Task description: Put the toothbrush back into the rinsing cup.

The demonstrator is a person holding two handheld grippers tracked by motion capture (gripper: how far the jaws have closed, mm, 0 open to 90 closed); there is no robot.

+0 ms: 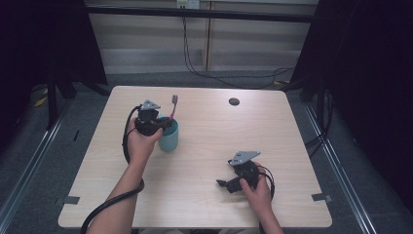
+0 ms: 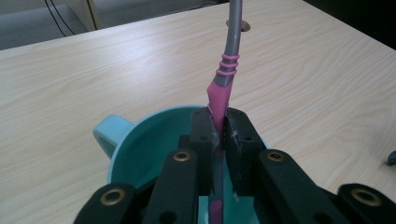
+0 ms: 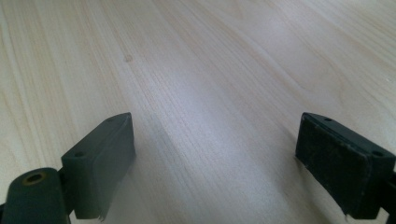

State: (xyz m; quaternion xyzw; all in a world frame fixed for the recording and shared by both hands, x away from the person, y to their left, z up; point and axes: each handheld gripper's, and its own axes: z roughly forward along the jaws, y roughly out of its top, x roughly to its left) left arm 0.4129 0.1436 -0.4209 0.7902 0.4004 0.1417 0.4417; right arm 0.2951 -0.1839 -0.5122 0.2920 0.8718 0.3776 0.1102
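**A:** Where is the toothbrush (image 2: 223, 79) right now?

**B:** Standing in the teal mug (image 1: 169, 136), which sits on the left half of the wooden table (image 1: 214, 146). In the left gripper view the pink and grey handle rises from between the jaws, leaning slightly, with its upper end running off the top of the picture. From the high view the pink bristled head pokes up above the mug's rim.

**A:** And the left gripper (image 2: 217, 123)?

**B:** Its jaws are clamped on the pink part of the handle, pressing it from both sides, right over the mug's mouth (the mug's handle sticks out at the left of that view). In the high view the left hand (image 1: 140, 141) holds that gripper just beside the mug, at its left, with the black cable trailing back along the forearm.

**A:** What about the other one?

**B:** The right gripper (image 3: 215, 154) has its jaws wide apart, with nothing but bare wood grain between them. In the high view the right hand (image 1: 258, 187) rests with it low on the table's near right part, well apart from the mug, jaws pointing toward the left.

**A:** Anything else on the table?

**B:** A small dark round hole (image 1: 234, 101) near the far edge.
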